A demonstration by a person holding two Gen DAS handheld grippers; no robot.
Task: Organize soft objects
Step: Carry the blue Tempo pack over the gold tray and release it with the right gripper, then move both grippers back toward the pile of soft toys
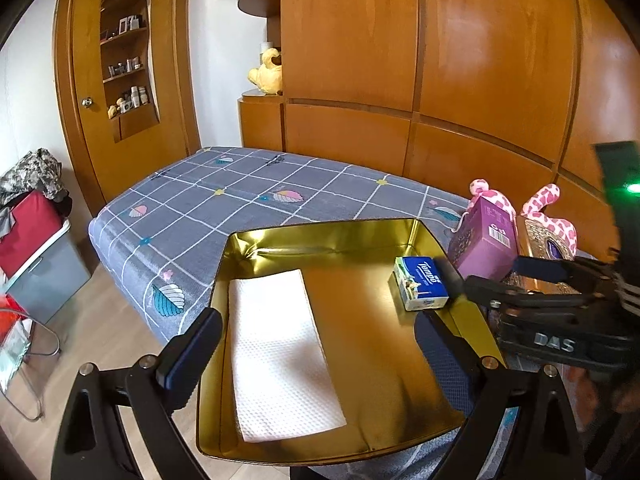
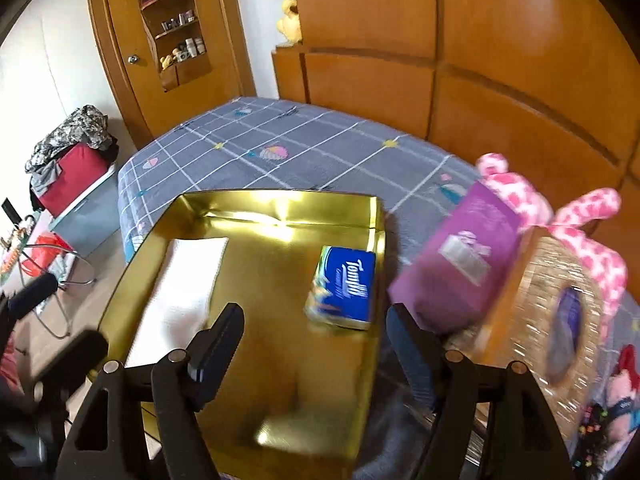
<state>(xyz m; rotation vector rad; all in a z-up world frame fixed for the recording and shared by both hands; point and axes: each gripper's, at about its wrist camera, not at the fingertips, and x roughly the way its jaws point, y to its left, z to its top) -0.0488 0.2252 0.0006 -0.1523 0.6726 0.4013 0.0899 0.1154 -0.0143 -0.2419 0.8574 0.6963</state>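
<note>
the shallow gold metal tray [image 1: 428, 236] sits on the bed's grey checked cover [image 1: 224, 200], and everything here is best placed against it. inside it, along its left side, lies a folded white paper towel [image 1: 276, 352]; near its far right corner sits a small blue tempo tissue pack [image 1: 420, 288], resting on the tray floor with nothing gripping it. the right claw [image 2: 316, 344] hovers over the tray's near right part, its jaws apart and empty, the tissue pack just ahead of its opening; in the left view its fingertips lie right beside the pack, and i cannot tell whether they touch it. the left claw [image 1: 320, 344] hangs over the tray's near edge, jaws wide apart and holding nothing, with the towel between them in the view. just outside the tray's right wall stand a purple tissue box [image 1: 484, 244], a gold patterned box with an oval opening [image 2: 560, 312], and a pink spotted plush toy [image 1: 556, 216] behind them. to my eye the pack looks just placed, so the step in hand seems to be loading soft items into the tray one at a time. the next move would likely call for the right claw to swing outward past the tray's right wall to the plush toy or the purple box, opening wide enough to take it squarely. the right view is blurred, so finer detail there is uncertain.
</note>
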